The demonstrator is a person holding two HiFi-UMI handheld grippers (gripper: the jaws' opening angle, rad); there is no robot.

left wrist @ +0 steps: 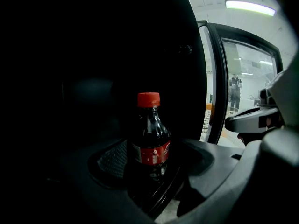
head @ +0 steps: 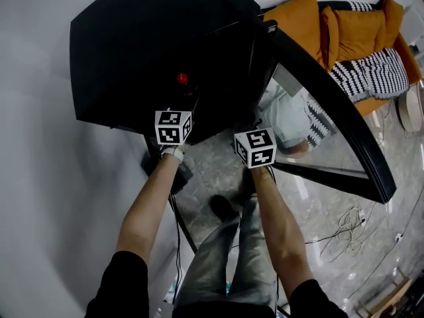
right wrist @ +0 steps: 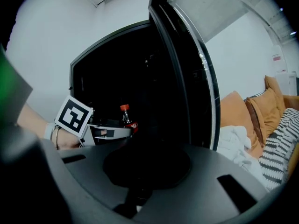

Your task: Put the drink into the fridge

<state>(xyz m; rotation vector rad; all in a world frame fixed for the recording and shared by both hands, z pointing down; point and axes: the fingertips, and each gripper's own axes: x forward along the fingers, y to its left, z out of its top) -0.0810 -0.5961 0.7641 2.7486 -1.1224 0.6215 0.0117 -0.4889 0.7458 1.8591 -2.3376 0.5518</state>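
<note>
Head view: a person's two bare forearms reach forward towards a black fridge whose glass door stands open to the right. The left gripper holds a cola bottle at the dark opening, with only its red cap showing. The right gripper is just beside it, near the door's edge. An orange sofa stands behind the door.

Left gripper view: the jaws are spread and pinch the upright cola bottle around its lower body. The dark fridge interior is behind it. Whether the bottle rests on a shelf cannot be told.

Right gripper view: the jaws are pressed together with nothing between them. The open door rises ahead.
</note>
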